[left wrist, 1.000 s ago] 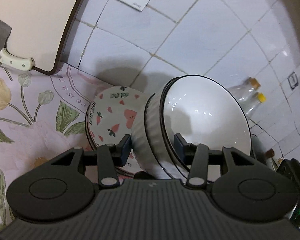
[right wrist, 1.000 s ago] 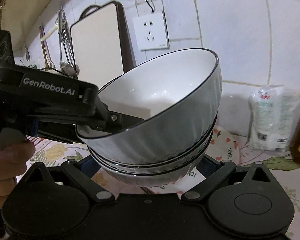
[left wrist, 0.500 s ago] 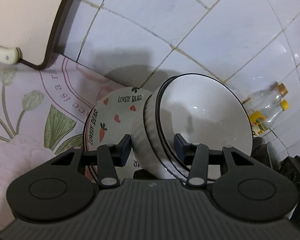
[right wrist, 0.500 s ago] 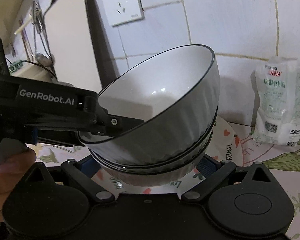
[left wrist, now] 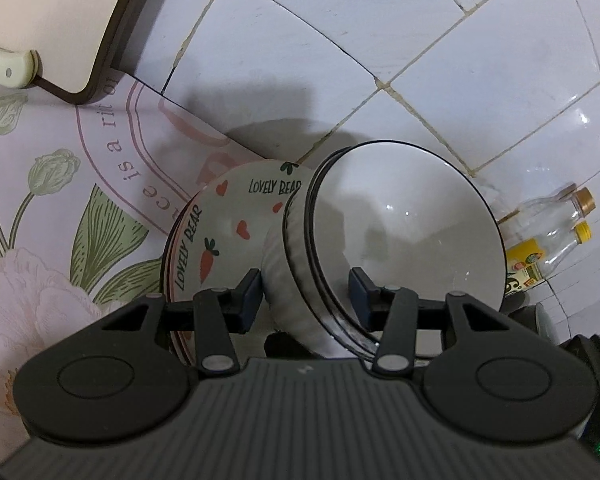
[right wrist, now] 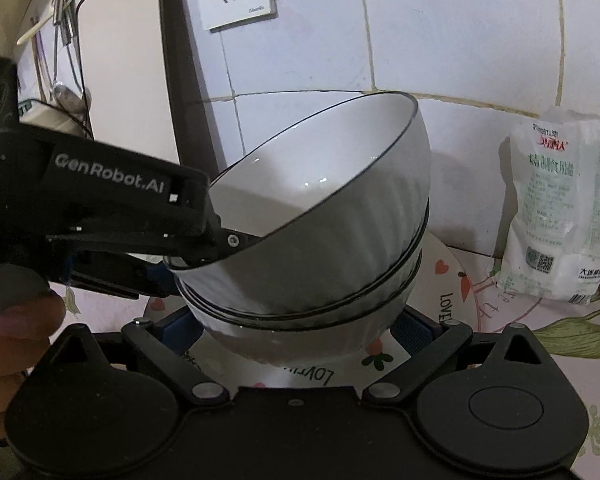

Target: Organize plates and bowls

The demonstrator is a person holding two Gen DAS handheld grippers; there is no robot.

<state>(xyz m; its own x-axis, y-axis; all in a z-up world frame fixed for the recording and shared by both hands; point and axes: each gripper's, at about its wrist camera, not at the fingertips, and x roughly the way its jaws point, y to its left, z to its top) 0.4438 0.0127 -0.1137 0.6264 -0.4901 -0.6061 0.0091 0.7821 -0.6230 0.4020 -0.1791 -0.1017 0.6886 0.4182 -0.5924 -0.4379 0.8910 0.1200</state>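
Left gripper (left wrist: 308, 296) pinched across the near wall of the bowl stack (left wrist: 404, 232), one blue pad outside on the ribs, the other inside the top bowl. Right gripper (right wrist: 296, 332) spread wide, low around the bottom bowl, pads just beside its flanks; actual pressing not possible to tell. Both about equally close, left on the rim, right at the base.

Three nested bowls, tilted, mouth tipped away from the left gripper's side and up toward the wall. Glazed white inside, thin black rims, shallow vertical ribs outside: hard, slick, likely to slide within the nest if tipped further.

Directly below, stacked plates (left wrist: 220, 220), flat, round, glossy, printed with hearts, carrots and "LOVELY BEAR". Bowl foot over the plate centre, contact hidden. Judged next: straight down and level, foot square onto the top plate.

Beneath, floral mat (left wrist: 60, 240), soft and matte. Beyond, cutting board (left wrist: 52, 20) leaning on tiled wall (left wrist: 380, 40); bottles (left wrist: 556, 216) and a white pouch (right wrist: 556, 208) off to the side, well apart.
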